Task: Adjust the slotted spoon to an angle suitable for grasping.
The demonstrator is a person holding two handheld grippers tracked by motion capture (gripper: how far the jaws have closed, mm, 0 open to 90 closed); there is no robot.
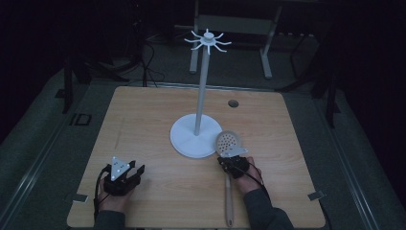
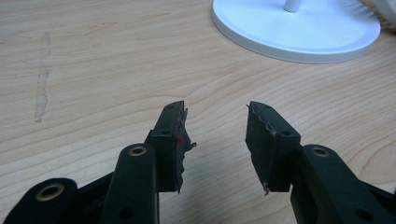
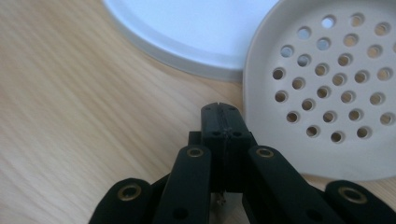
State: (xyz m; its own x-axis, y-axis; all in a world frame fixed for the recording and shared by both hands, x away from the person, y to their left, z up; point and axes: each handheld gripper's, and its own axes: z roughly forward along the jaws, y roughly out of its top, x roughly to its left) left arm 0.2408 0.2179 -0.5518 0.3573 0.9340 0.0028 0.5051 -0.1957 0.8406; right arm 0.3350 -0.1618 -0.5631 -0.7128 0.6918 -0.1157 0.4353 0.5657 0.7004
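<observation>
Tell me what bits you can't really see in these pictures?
- Skimmer: in the high view the right gripper covers part of its handle; in the right gripper view the picture edge cuts off the bowl.
- Right jaws: pressed together, but whether they pinch the handle is hidden beneath them.
- Stand: the left gripper view cuts off its pole and hooks.
- Room behind the table: too dark.

Pale wood-grain table (image 1: 143, 124), white stand (image 1: 196, 136), cream hole-dotted skimmer (image 3: 336, 79), black jaws.
</observation>
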